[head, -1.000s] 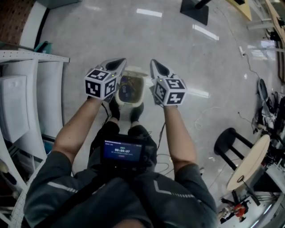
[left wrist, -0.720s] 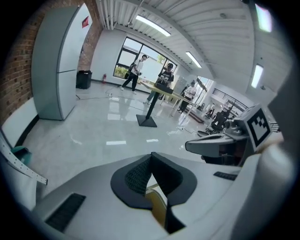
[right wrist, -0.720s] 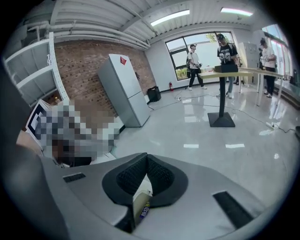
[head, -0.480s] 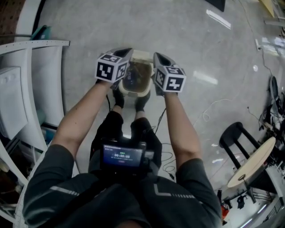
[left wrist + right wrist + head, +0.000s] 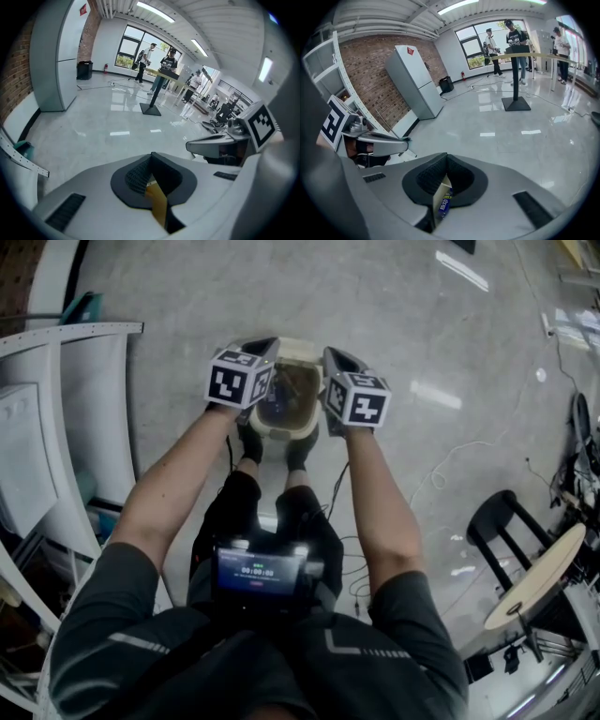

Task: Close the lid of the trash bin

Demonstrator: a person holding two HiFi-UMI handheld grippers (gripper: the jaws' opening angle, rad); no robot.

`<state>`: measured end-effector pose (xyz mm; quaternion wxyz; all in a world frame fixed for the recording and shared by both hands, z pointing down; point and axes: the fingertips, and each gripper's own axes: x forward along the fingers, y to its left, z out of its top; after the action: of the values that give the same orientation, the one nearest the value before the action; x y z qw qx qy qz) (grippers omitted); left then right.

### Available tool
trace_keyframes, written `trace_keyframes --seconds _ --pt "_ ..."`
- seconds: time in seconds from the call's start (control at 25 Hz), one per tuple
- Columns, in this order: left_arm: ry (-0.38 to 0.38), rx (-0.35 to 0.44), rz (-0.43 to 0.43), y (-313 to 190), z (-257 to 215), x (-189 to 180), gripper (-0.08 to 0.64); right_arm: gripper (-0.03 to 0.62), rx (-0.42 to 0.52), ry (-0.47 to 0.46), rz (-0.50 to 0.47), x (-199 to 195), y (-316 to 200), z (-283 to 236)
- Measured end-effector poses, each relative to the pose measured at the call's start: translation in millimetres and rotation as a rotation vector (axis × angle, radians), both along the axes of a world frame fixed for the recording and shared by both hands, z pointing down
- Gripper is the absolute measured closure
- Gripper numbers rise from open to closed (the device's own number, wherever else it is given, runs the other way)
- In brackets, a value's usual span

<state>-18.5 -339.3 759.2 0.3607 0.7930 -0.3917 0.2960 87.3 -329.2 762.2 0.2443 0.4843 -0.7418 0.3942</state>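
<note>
A cream trash bin [image 5: 284, 434] stands on the floor just beyond the person's shoes, open at the top, with rubbish showing inside. Its lid [image 5: 302, 346] appears raised at the far side. My left gripper [image 5: 266, 344] hovers over the bin's left edge and my right gripper [image 5: 331, 355] over its right edge. Both are shut and hold nothing. In the left gripper view the left gripper [image 5: 151, 156] has its jaws meeting at the tip, with the yellowish bin [image 5: 158, 202] below. In the right gripper view the right gripper [image 5: 446, 157] looks down on a blue-labelled item [image 5: 444, 206].
White shelving [image 5: 84, 418] runs along the left. A black stool [image 5: 495, 521] and a round wooden table [image 5: 539, 576] stand at the right, with cables [image 5: 441, 474] on the shiny floor. A screen device [image 5: 258, 570] hangs on the person's chest. People stand far off by the windows [image 5: 164, 63].
Both grippers have moved forward and a little closer to the bin's sides, and the head view has shifted. Since half a second ago almost nothing has moved.
</note>
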Motion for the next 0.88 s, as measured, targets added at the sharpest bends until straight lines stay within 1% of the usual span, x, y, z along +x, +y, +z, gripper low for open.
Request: trace_keyframes --seconds 0.12,0.28,0.48,0.6,0.76,0.88 --pt "0.011 -0.008 0.001 4 0 -1 0.563 0.58 0.003 -0.009 0.015 0 4 -2" --pt "0.018 -0.036 -0.024 22 3 -3 0.563 0.58 -0.015 0.0 0.022 3 22 4" --pt "0.006 -0.075 0.009 56 8 -1 0.563 0.58 -0.046 0.043 -0.029 -1 55 9" --pt "-0.005 -0.098 0.002 76 12 -7 0.564 0.58 -0.066 0.046 -0.051 -5 77 14" --pt "-0.009 -0.15 -0.005 107 25 -13 0.564 0.58 -0.113 0.047 -0.066 -8 108 27" --pt "-0.005 -0.186 -0.031 125 37 -16 0.563 0.58 -0.133 0.056 -0.071 -10 126 37"
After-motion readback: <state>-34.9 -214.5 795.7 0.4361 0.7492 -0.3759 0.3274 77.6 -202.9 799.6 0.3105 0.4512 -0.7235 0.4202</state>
